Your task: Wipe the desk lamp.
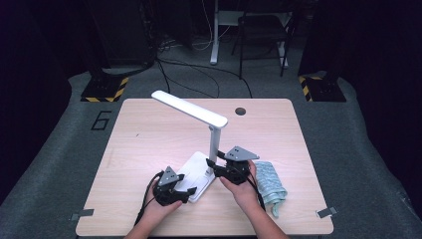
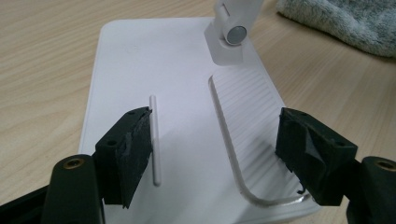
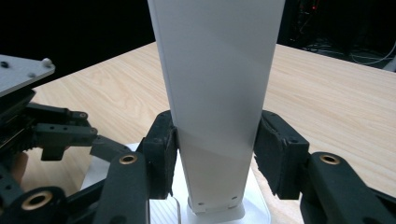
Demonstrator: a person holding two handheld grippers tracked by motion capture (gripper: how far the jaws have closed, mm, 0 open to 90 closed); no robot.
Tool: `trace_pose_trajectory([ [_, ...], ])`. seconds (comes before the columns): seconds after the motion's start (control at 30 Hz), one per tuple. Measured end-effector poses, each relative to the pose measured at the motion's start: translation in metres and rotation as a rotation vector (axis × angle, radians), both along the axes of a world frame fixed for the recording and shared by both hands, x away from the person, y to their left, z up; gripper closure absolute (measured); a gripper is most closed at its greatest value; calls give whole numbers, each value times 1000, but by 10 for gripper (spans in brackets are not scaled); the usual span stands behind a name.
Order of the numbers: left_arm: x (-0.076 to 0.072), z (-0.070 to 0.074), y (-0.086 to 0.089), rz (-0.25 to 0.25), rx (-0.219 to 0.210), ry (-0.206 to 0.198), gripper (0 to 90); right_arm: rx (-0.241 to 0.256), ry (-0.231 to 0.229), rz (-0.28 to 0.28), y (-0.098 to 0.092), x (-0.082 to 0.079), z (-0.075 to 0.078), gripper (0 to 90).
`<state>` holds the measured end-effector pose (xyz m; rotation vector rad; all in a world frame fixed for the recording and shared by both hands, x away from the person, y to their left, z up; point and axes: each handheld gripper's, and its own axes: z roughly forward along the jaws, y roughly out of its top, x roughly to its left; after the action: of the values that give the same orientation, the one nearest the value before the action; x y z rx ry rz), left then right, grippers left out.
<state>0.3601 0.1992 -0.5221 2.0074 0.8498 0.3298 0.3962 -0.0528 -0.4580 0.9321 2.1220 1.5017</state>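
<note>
A white desk lamp stands on the wooden table, its flat base [image 1: 196, 167] near the front middle. Its upright stem [image 1: 214, 144] carries a long head [image 1: 189, 107] that slants to the back left. My right gripper [image 1: 212, 168] is shut on the lower stem [image 3: 217, 116], with a black pad [image 3: 161, 158] pressed against each side. My left gripper [image 1: 190, 191] is at the base's front corner. In the left gripper view it stands open [image 2: 222, 149] just above the base [image 2: 177, 84], with nothing between its pads [image 2: 135, 154].
A light blue cloth [image 1: 272, 181] lies crumpled right of the lamp, by the person's right hand. It also shows as a cloth [image 2: 345, 23] beyond the base. A cable hole [image 1: 240, 111] sits at the back of the table [image 1: 149, 134]. Chairs and cables stand behind.
</note>
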Motion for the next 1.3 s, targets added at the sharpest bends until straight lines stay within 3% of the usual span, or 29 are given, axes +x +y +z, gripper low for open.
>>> trace_pose_trajectory([
  [0.2, -3, 0, -8, 37, -1, -5, 271, 0, 12, -25, -2, 1, 0, 510],
  [0.27, -3, 0, -9, 41, 0, -4, 279, -8, 34, -29, -4, 0, 1, 495],
  [0.37, -4, -1, -10, 72, -23, -5, 321, -36, 41, -64, -12, -7, 3, 427],
  [0.43, -5, 0, -10, 64, -14, -1, 333, -49, 36, -80, -21, -16, 5, 417],
  [0.47, -5, 0, -10, 64, -14, -2, 333, -56, 11, -95, -33, -26, 9, 416],
  [0.53, -5, 0, -11, 68, -21, -1, 333, -53, 10, -104, -38, -30, 10, 415],
  [0.6, -6, 0, -12, 75, -16, -6, 335, -42, -25, -147, -64, -42, 14, 411],
  [0.63, -6, -1, -12, 79, -16, -7, 335, -42, -25, -147, -64, -42, 14, 411],
  [0.7, -7, 0, -13, 76, -16, 2, 336, -42, -31, -188, -81, -46, 14, 410],
  [0.8, -7, -1, -13, 82, -24, -11, 336, -69, -11, -249, -107, -49, 6, 420],
  [0.83, -7, -2, -13, 81, -29, -10, 335, -95, 5, -293, -121, -50, -3, 437],
  [0.97, -7, -3, -12, 77, -34, -17, 334, -83, 29, -334, -135, -50, -17, 444],
  [1.07, -8, -3, -12, 82, -39, -19, 334, -106, 55, -365, -136, -47, -27, 424],
  [1.17, -8, -3, -12, 74, -38, -9, 334, -94, 75, -351, -135, -46, -29, 423],
  [1.3, -8, -3, -12, 77, -37, -8, 334, -141, 101, -352, -130, -47, -34, 389],
])
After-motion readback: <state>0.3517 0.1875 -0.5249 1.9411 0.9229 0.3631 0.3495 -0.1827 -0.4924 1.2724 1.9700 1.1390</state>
